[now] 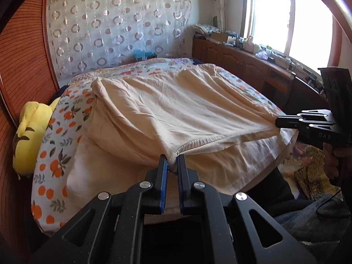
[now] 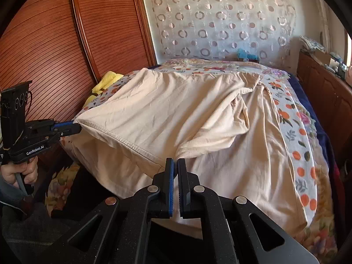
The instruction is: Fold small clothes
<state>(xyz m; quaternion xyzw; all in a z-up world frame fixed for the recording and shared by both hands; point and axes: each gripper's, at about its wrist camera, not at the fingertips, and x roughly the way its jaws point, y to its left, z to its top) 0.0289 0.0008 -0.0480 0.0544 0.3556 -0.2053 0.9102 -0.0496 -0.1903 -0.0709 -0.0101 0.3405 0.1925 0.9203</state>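
Right now both grippers are clamped on the near hem of the shirt [image 1: 167, 110], 1 at each lower corner. Nearest the lens in the left wrist view, the left gripper [image 1: 172, 160] has its jaws closed on a bunched bit of hem. In the right wrist view the right gripper [image 2: 175, 164] is likewise closed, with the cloth coming out just ahead of its tips; the pinch itself is better seen in the left view, where the shirt's far corner is drawn to a point in its closed tips.

Between the 2 grips the hem hangs as a taut, slightly sagging line, raised off the sheet [image 2: 242, 165] that covers the bed [image 1: 55, 154]. That line runs across the bed, side to side. From it the shirt stretches away toward the headboard end, its far edge resting on the quilt [image 2: 297, 143]. So the garment's length lies straight ahead of both grippers, and neither hand is clearly nearer to it than the other.

My reading is that a fold of hem toward collar would call for both hands to travel forward together, keeping the hem level. If 1 leads, the fold will likely skew. A yellow toy [image 1: 30, 132] sits beside the bed, clear of the path.
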